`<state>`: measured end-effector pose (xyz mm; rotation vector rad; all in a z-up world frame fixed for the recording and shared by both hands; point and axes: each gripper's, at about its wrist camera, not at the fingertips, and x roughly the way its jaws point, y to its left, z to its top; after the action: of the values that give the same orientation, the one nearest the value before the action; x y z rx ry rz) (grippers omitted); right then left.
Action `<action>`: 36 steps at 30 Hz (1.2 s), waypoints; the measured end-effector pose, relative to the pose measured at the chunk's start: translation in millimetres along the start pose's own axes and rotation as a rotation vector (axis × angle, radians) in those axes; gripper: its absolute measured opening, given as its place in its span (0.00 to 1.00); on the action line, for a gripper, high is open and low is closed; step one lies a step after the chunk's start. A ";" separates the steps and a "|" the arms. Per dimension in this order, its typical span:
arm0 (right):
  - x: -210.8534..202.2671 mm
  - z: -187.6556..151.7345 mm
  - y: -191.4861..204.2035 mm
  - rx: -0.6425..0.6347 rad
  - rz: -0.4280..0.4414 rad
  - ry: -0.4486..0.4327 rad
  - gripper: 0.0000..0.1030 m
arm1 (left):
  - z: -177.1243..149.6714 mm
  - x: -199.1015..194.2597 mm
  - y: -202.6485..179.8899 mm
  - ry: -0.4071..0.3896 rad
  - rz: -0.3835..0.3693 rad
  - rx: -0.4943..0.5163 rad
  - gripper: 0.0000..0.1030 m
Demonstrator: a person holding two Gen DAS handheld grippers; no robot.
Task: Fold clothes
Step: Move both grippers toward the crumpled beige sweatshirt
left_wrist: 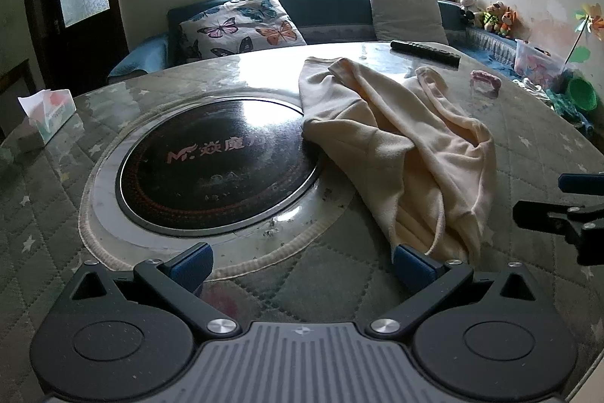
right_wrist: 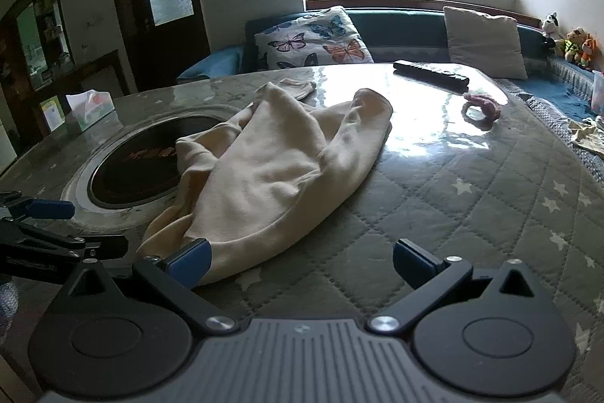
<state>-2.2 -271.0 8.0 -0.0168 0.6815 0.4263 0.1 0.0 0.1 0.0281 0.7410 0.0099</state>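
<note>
A cream garment (left_wrist: 407, 146) lies crumpled on the round quilted table (left_wrist: 321, 289), partly over the black induction hob (left_wrist: 211, 165). It also shows in the right wrist view (right_wrist: 271, 172). My left gripper (left_wrist: 302, 265) is open and empty; its right blue fingertip (left_wrist: 411, 263) sits at the garment's near hem. My right gripper (right_wrist: 302, 263) is open and empty; its left fingertip (right_wrist: 190, 261) is at the garment's near edge. The right gripper also shows at the right edge of the left wrist view (left_wrist: 566, 203).
A tissue box (left_wrist: 47, 114) stands at the table's left. A black remote (left_wrist: 424, 52) and a pink hair tie (left_wrist: 485, 82) lie at the far side. A sofa with a butterfly cushion (left_wrist: 241, 25) is behind, and a green cup (left_wrist: 583, 94) is on the right.
</note>
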 end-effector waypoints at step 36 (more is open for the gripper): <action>9.8 -4.3 20.3 -0.003 -0.008 0.033 1.00 | -3.2 2.8 -5.4 0.031 0.000 0.013 1.00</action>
<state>-5.9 -249.4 1.2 -0.0296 0.7128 0.4202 -0.1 -5.3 -4.3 0.0404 0.7718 0.0055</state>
